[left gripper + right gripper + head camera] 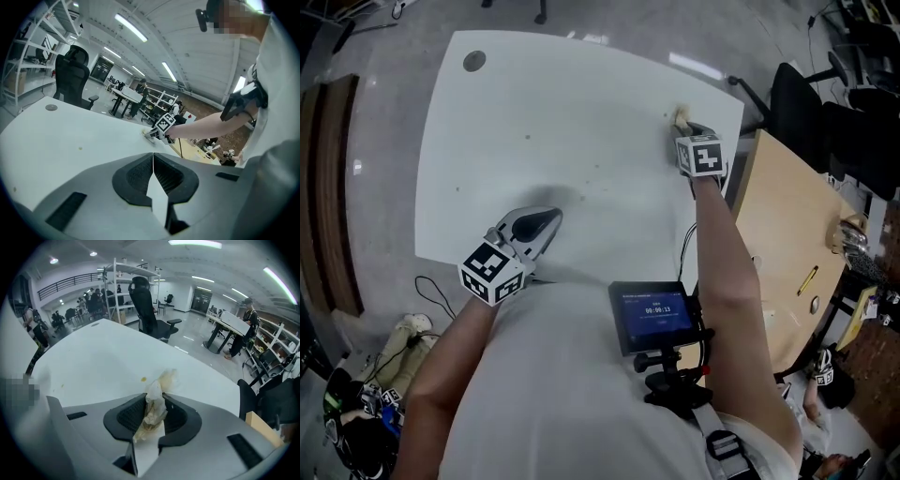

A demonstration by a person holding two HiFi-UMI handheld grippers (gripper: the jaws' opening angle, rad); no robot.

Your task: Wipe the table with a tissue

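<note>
Near far right edge of tabletop [562, 103], our right gripper [683, 124], jaws clamped on stained tissue [154, 408], mid-wipe; left gripper [551, 219] closed, empty, at front edge. Next, we judge: sweep over yellow spot [143, 379].

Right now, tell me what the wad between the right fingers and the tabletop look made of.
Tissue: thin soft paper, matte, crumpled, stained yellowish-brown; wrinkled, wispy edges.
Table: probably laminate or painted board, smooth white, slight sheen; a light streak reflects near its far edge.
</note>
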